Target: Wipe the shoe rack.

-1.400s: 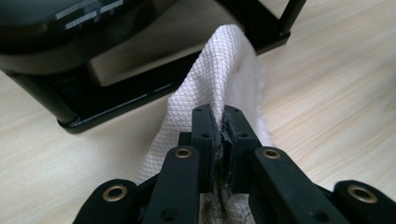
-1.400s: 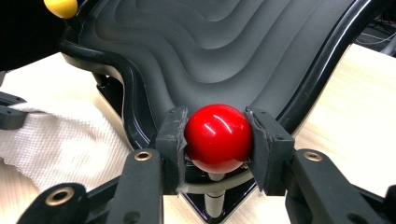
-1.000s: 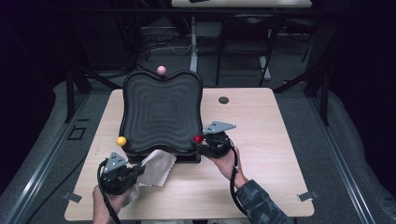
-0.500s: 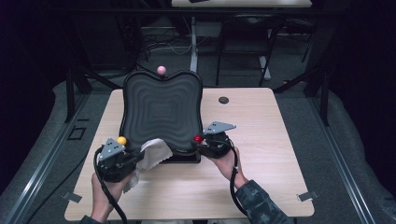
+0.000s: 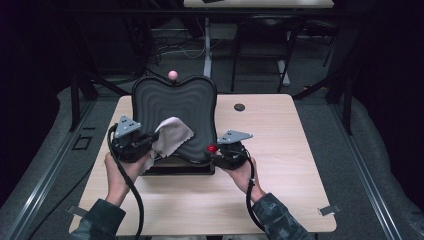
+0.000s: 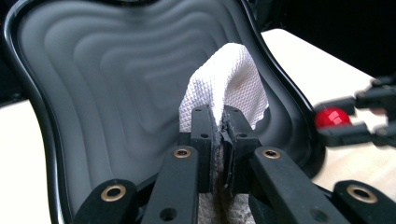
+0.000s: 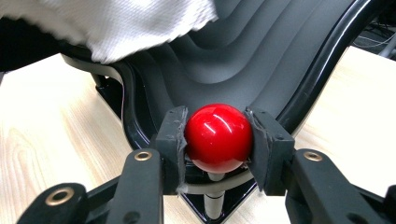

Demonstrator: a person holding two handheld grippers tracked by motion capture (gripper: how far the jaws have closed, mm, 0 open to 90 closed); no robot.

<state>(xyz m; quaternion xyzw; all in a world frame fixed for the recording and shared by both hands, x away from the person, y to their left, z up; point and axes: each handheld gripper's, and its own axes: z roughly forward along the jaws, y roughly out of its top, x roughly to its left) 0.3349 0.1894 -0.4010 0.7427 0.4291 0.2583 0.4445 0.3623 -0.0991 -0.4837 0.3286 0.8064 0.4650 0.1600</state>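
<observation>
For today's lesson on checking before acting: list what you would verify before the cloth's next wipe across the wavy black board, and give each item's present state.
1. Left gripper shut on cloth: ok.
2. Cloth touching board: ok.
3. Right gripper shut on red knob: ok.
4. Board tilted up, base on table: ok.
5. Wiping path free of objects: ok.
6. Board surface clean: cannot tell.

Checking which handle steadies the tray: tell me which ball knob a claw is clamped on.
The glossy red ball knob at the black wavy tray's near right corner, held by the right claw; the pink knob at the far edge stands free.
</observation>
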